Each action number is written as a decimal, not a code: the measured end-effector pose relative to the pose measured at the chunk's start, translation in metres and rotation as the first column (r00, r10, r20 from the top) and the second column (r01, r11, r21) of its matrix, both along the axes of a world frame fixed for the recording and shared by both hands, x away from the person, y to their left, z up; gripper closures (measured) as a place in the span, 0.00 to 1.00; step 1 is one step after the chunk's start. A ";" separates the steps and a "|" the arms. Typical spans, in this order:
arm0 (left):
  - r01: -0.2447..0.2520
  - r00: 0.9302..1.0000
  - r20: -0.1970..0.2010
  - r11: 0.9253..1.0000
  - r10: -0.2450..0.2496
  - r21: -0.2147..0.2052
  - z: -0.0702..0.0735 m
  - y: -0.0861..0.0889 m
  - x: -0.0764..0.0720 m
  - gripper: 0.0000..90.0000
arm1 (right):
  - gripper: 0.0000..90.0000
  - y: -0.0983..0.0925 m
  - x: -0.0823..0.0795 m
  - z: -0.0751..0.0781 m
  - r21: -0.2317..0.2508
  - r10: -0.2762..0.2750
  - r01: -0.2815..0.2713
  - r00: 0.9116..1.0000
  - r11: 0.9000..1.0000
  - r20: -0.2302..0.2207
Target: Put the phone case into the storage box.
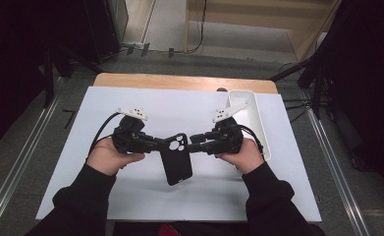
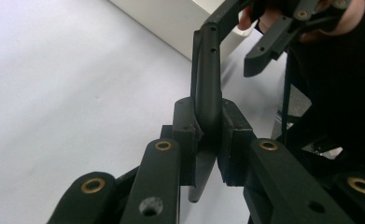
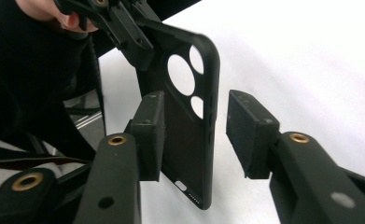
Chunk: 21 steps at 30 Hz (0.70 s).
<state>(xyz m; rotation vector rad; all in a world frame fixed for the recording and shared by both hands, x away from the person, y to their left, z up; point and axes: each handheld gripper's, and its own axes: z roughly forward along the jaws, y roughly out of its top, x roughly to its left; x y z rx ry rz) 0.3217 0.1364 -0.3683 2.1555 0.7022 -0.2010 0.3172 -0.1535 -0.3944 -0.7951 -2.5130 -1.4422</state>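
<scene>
A black phone case [image 1: 176, 164] with round camera holes hangs above the white mat, held up between both hands. My left gripper [image 1: 160, 144] is shut on its left edge; in the left gripper view the pads [image 2: 186, 126] pinch the thin case [image 2: 207, 79] edge-on. My right gripper [image 1: 193, 142] is at the case's right edge. In the right gripper view its jaws stand apart around the case [image 3: 189, 135]: the left pad [image 3: 148, 130] is close to the case's back, and the right pad [image 3: 250, 130] is clear of it. The left gripper [image 3: 124, 28] grips the far edge.
A white rectangular tray [image 1: 256, 118] lies along the right side of the white mat [image 1: 106, 108], just beyond my right hand. The wooden table edge [image 1: 179, 81] runs along the back. Dark frames and cables stand past the table.
</scene>
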 end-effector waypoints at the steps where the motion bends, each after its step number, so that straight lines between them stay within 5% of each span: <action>1: -0.010 1.000 -0.002 1.000 0.010 -0.004 0.000 0.000 0.000 0.88 | 0.59 0.000 -0.001 0.000 -0.003 -0.008 0.008 1.000 1.000 0.011; 9: -0.061 0.997 -0.039 0.998 0.062 0.018 0.002 -0.002 0.007 0.88 | 0.54 0.000 -0.004 -0.002 -0.021 -0.092 0.092 0.996 0.996 0.017; 17: -0.118 0.993 -0.012 0.992 0.118 0.038 0.004 -0.003 0.010 0.88 | 0.41 0.000 -0.005 -0.009 -0.005 -0.177 0.177 0.983 0.984 0.042; 21: -0.172 0.985 0.005 0.984 0.172 0.046 0.006 -0.002 0.010 0.88 | 0.34 0.003 -0.005 -0.012 -0.010 -0.200 0.201 0.978 0.980 0.057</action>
